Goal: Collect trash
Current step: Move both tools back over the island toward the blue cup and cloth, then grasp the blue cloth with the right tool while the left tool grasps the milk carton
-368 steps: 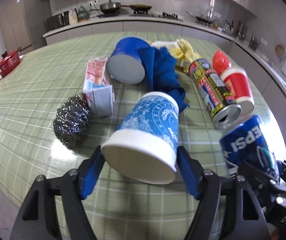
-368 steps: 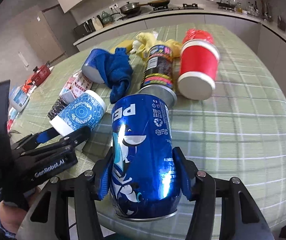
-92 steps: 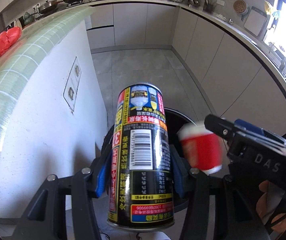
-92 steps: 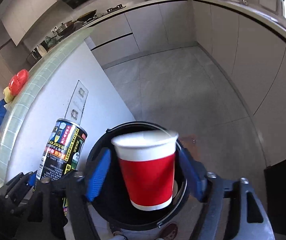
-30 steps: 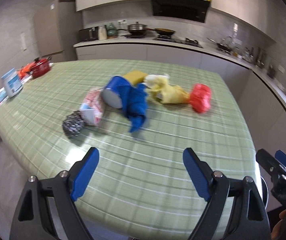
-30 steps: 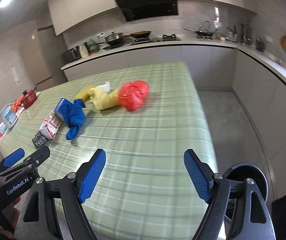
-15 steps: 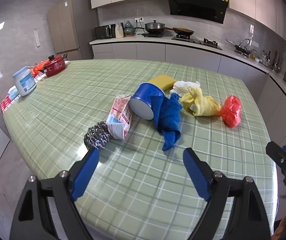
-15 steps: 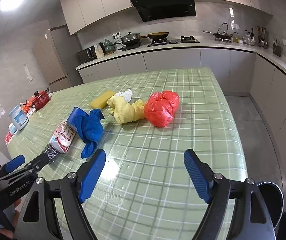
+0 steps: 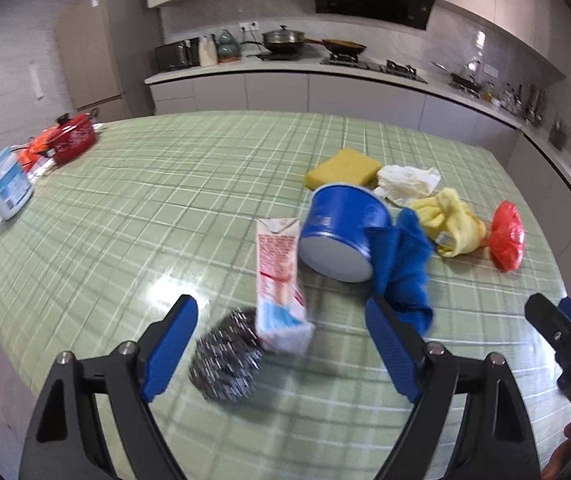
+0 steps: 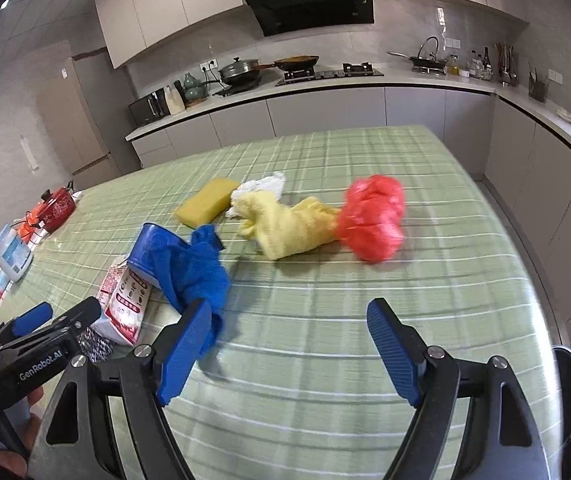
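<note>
both sets of fingers spread wide and empty, hovering over the green checked desk [image 9: 133, 184]. the left gripper [image 9: 281, 350] has the steel wool scourer [image 9: 225, 364] and the milk carton [image 9: 279, 280] right between its blue pads, touching neither. at one o'clock from it lies the blue paper cup [image 9: 341, 236] on its side, a blue cloth [image 9: 401, 264] draped against it. the right gripper [image 10: 289, 354] sits over bare desk, its left pad just by that cloth; the yellow rubber glove [image 10: 289, 228] at twelve o'clock, the red plastic bag [image 10: 373, 222] at one, touching the glove. the carton looks light and will likely crush, so take it across its flat sides. the scourer is springy, pinch its middle. the bag is light, soft and slippery; bite deep into the bunched middle.
</note>
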The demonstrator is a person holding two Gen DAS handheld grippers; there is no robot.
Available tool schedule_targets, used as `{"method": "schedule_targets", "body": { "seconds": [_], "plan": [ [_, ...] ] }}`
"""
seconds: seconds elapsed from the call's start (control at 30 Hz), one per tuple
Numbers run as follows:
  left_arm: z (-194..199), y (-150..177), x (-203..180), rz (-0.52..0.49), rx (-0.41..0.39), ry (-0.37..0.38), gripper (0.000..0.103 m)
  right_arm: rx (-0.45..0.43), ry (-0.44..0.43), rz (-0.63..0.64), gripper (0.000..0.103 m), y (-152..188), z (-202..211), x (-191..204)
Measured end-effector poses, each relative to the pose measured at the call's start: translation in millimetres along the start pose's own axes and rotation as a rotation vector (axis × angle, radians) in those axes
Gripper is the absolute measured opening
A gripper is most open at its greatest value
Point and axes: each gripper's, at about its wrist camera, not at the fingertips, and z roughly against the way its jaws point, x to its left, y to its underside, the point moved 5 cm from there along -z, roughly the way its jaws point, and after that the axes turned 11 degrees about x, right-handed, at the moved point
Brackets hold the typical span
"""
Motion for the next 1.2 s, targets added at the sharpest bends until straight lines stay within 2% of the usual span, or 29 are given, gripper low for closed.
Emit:
{"method": "schedule_targets", "body": {
  "seconds": [0.23, 0.5, 0.77, 0.8, 0.83, 0.9, 0.97, 1.0, 1.1, 1.17, 1.2],
  "plan": [
    [-34, -11, 15, -0.061, 0.052, 0.039, 0.087, 0.056, 0.001, -0.003, 0.082, 0, -46, 46],
    [-57, -16, 20, -0.100, 0.085, 0.075, 0.086, 0.118, -0.034, -0.009, 0.082, 2, -88, 69],
    [-58, -19, 23, -0.113, 0.081, 0.117, 0.067, 0.127, -0.028, -0.012, 0.081, -2, -111, 71],
    [-59, -20, 24, -0.116, 0.082, 0.121, 0.066, 0.129, -0.031, -0.010, 0.074, -2, -113, 71],
    [-59, -20, 23, -0.118, 0.082, 0.126, 0.063, 0.132, -0.035, -0.007, 0.059, -2, -115, 71],
    [-59, -20, 21, -0.123, 0.084, 0.134, 0.058, 0.152, -0.063, -0.002, 0.049, -3, -120, 72],
    [-61, -20, 19, -0.127, 0.089, 0.132, 0.058, 0.150, -0.055, 0.019, 0.038, -3, -121, 74],
    [-62, -20, 18, -0.126, 0.094, 0.132, 0.058, 0.154, -0.059, 0.028, 0.027, -3, -122, 75],
    [-64, -21, 18, -0.115, 0.098, 0.143, 0.054, 0.145, -0.058, 0.029, 0.020, -1, -116, 73],
    [-63, -20, 17, -0.112, 0.086, 0.154, 0.034, 0.121, -0.047, 0.020, 0.018, 0, -108, 68],
    [-61, -20, 16, -0.110, 0.084, 0.155, 0.033, 0.117, -0.044, 0.016, 0.018, 0, -105, 65]
  ]
}}
